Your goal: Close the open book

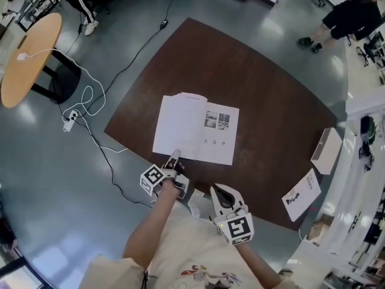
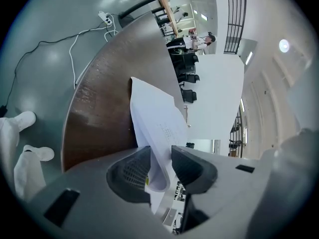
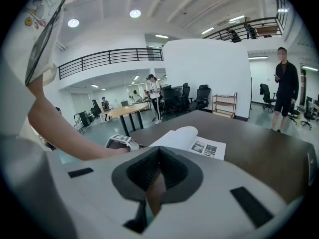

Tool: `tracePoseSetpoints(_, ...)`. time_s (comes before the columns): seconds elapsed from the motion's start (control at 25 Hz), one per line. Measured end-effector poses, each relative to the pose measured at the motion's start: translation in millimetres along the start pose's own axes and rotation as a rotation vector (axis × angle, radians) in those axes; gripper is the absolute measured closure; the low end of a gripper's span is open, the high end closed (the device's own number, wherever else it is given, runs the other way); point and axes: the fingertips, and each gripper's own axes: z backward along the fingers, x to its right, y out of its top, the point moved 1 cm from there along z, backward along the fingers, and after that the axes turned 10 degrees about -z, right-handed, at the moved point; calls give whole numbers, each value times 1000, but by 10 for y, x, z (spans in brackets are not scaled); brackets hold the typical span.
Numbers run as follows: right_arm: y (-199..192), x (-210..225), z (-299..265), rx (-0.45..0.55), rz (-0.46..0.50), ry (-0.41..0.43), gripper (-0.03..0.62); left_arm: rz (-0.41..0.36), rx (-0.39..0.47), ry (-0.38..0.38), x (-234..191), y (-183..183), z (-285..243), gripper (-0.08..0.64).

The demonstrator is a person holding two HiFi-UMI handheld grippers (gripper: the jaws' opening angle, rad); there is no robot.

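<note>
The open book (image 1: 195, 128) lies flat on the desk (image 1: 271, 95). The left hand-held gripper (image 1: 175, 156) has its jaws apart around the near-left page edge (loosely, not pinching, I judge). The right hand-held gripper (image 1: 224, 192) hovers closed and empty. The next move is to pinch that side and swing it over.

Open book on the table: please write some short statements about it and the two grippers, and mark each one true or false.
1. The white open book lies on the dark brown table. True.
2. Pages of the book stand between the jaws of the left gripper. True.
3. The right gripper holds the right page. False: its jaws are together on nothing, short of the book.
4. The book is already closed. False: it lies open, with the printed photos on its right page showing.
</note>
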Motion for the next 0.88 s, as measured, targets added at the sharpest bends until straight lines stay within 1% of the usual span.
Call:
tracePoseSetpoints(0.2, -61, -17, 20, -13, 2, -1, 588, -15, 5, 9, -46, 41, -44, 453)
tracePoseSetpoints(0.36, -80, -36, 46, -10, 9, -8, 588, -16, 26, -8, -44, 90, -19, 477)
tracePoseSetpoints(0.4, -85, -35, 58, -10, 9, -11, 588, -29, 31, -15, -28, 104, -10, 484)
tracePoseSetpoints(0.52, -79, -19, 105, -8, 4, -24, 588, -107, 31, -35, 92, 124, 24, 495)
tracePoseSetpoints(0.56, -71, -9, 115, -5, 3, -28, 588, -121, 27, -46, 134, 123, 26, 499)
tracePoseSetpoints(0.68, -60, -7, 120, 6, -5, -37, 588, -129, 22, -66, 206, 118, 34, 506)
tracePoseSetpoints(0.72, -62, -16, 124, 8, -8, -37, 588, -143, 21, -68, 226, 113, 43, 508)
tracePoseSetpoints(0.88, -74, -42, 138, 15, -16, -38, 588, -244, -4, -74, 373, 46, 67, 514)
